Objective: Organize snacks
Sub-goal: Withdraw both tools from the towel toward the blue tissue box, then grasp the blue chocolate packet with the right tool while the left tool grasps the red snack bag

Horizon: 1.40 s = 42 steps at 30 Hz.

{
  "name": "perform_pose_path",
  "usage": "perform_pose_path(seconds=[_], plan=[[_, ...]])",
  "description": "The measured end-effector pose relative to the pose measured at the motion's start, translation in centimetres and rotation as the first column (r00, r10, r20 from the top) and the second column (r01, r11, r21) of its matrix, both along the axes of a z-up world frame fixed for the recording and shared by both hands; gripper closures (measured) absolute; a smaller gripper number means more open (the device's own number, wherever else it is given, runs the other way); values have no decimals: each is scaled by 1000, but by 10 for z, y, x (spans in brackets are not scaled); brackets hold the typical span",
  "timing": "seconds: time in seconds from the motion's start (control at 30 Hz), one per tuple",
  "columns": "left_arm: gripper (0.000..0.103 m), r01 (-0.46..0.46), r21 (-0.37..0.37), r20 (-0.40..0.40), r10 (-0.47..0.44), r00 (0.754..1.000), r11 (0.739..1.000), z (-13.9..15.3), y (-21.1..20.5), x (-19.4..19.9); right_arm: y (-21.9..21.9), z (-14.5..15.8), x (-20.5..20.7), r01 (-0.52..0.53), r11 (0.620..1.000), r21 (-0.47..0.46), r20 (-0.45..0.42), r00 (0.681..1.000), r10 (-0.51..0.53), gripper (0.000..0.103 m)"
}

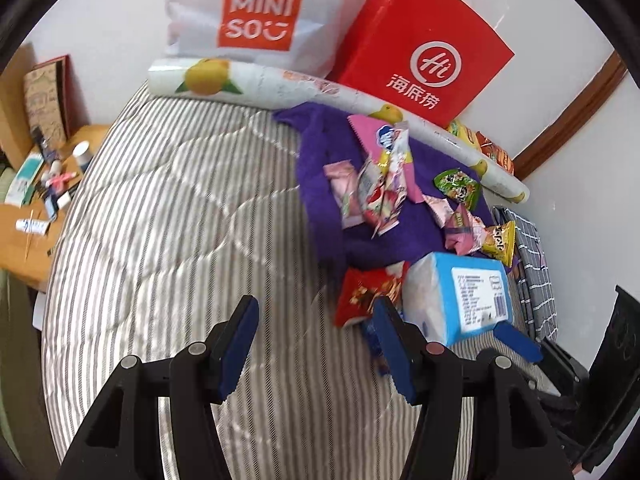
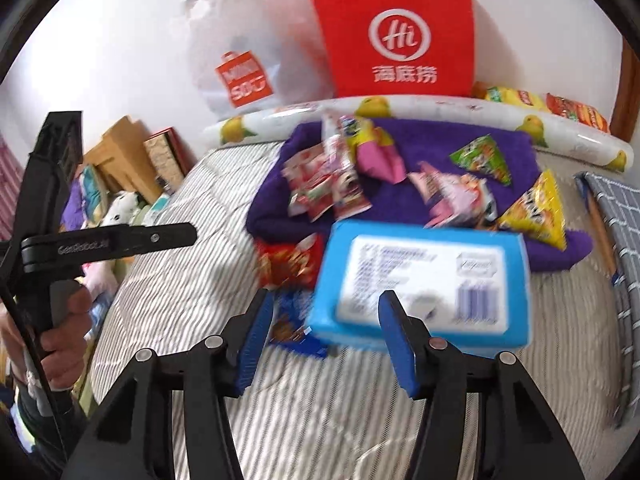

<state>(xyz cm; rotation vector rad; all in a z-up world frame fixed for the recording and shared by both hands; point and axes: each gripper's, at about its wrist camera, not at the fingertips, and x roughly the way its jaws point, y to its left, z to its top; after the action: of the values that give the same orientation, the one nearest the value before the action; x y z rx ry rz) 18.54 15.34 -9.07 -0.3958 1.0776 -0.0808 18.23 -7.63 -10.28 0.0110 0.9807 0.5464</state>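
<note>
Bare striped mattress (image 1: 160, 208) lies open ahead of the wide-spread left gripper (image 1: 316, 344); the blue rectangular tissue pack (image 2: 424, 284) sits just beyond the right gripper (image 2: 326, 336), fingers wide.

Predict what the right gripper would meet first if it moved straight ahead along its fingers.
Probably the blue tissue pack, lying just beyond the open right gripper; motion blur leaves the depth uncertain.

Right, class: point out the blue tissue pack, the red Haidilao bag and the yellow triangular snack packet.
blue tissue pack (image 2: 424, 280), right wrist view, on its white printed label.
red Haidilao bag (image 2: 396, 36), right wrist view, on the white logo on its front.
yellow triangular snack packet (image 2: 538, 210), right wrist view, on the middle of its face.
</note>
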Motion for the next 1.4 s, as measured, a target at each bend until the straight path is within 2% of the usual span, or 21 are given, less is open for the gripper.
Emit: perform_pose_path(seconds=[0.27, 0.33, 0.43, 0.6, 0.93, 0.97, 1.03, 1.27, 1.4], plan=[[46, -29, -44, -7, 28, 1000, 999, -17, 18, -18, 20, -26, -22, -32, 998, -47, -32, 999, 30, 45], [46, -30, -51, -17, 29, 999, 998, -23, 22, -20, 24, -36, -20, -21, 998, -67, -47, 999, 17, 42], [46, -28, -57, -29, 27, 999, 998, -32, 25, -21, 29, -49, -15, 15, 995, -100, -65, 998, -21, 41], [46, -32, -61, -47, 29, 998, 998, -45, 33, -23, 36, -63, -9, 62, 994, -88, -99, 993, -71, 41], [46, -38, -77, -65, 33, 997, 996, -58, 42, -26, 52, -73, -4, 168, 980, -102, -102, 979, -179, 40], [46, -37, -77, -66, 32, 997, 996, -58, 42, -26, 54, -76, -3, 178, 977, -115, -111, 975, -191, 46], [46, -33, -77, -66, 28, 997, 997, -58, 41, -27, 56, -76, -5, 197, 972, -124, -94, 973, -210, 48], [46, -34, -66, -65, 30, 997, 997, -54, 40, -35, 58, -74, -9, 170, 978, -125, -87, 980, -181, 50], [46, -36, -57, -58, 33, 998, 998, -48, 35, -40, 49, -68, -18, 143, 985, -96, -103, 983, -153, 50]])
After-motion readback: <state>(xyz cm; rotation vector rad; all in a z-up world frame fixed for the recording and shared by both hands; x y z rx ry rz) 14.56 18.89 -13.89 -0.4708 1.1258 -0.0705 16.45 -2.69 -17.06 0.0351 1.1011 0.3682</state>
